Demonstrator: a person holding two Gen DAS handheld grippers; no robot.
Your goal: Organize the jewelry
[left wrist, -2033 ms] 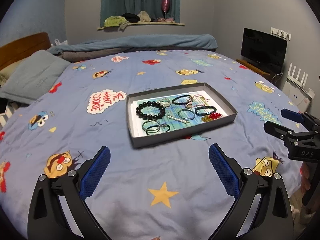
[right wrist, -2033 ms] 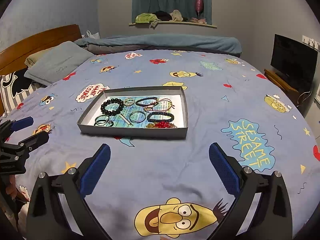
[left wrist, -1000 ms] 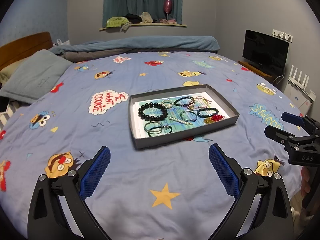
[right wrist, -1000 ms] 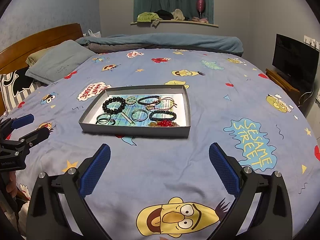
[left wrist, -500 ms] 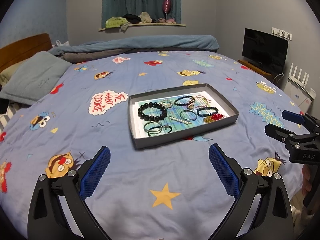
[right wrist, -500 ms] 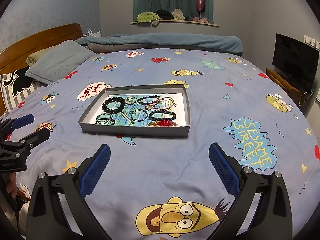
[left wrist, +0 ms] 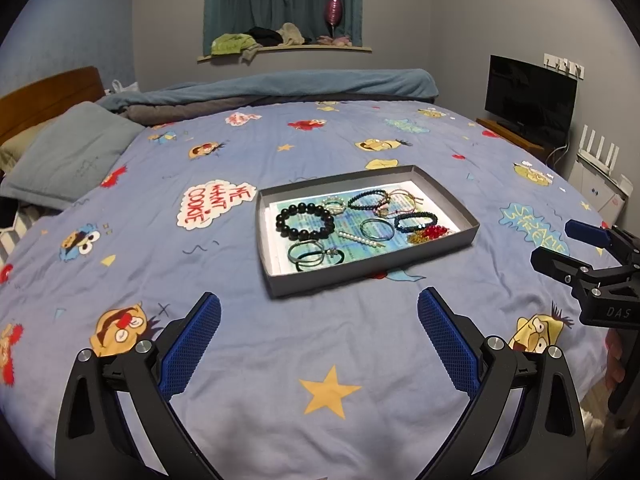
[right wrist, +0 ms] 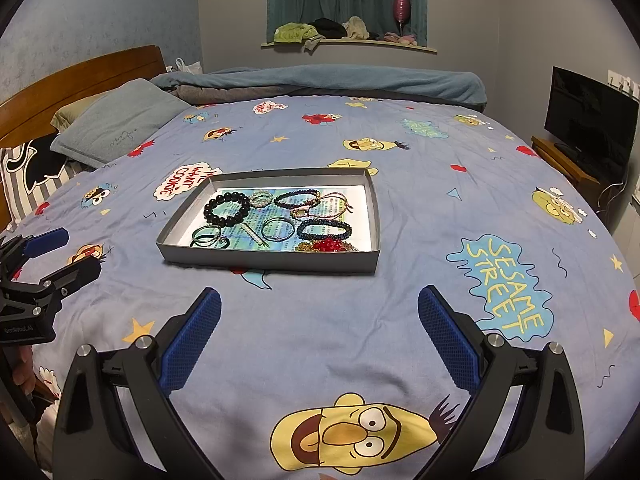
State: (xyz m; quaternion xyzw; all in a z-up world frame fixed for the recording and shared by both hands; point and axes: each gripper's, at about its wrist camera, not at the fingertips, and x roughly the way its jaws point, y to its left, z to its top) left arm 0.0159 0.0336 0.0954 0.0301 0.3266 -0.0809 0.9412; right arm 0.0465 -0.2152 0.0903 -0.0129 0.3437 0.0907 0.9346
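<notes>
while both claws hover low over the bed, each camera sees its own blue-padded fingers spread wide with nothing between them: the left claw above a yellow star on the blue cartoon-print bedsheet, the right claw above a yellow cartoon face on that sheet. at the edge of each view the other claw shows, also parted and empty, with part of a hand beneath it.

further out, near the middle of the bed, lies the shallow grey cardboard tray, well apart from both claws. inside it, on a printed teal paper lining, the jewelry is spread out: a chunky black bead bracelet toward the left, thin green metal bangles at the near-left corner, a slim pearl hair clip in the middle, a dark blue bead bracelet and a small red and gold bead cluster to the right, with a pink cord bracelet behind.

beyond the tray sit a grey pillow, a rolled teal blanket, a black television and dark green curtains.
</notes>
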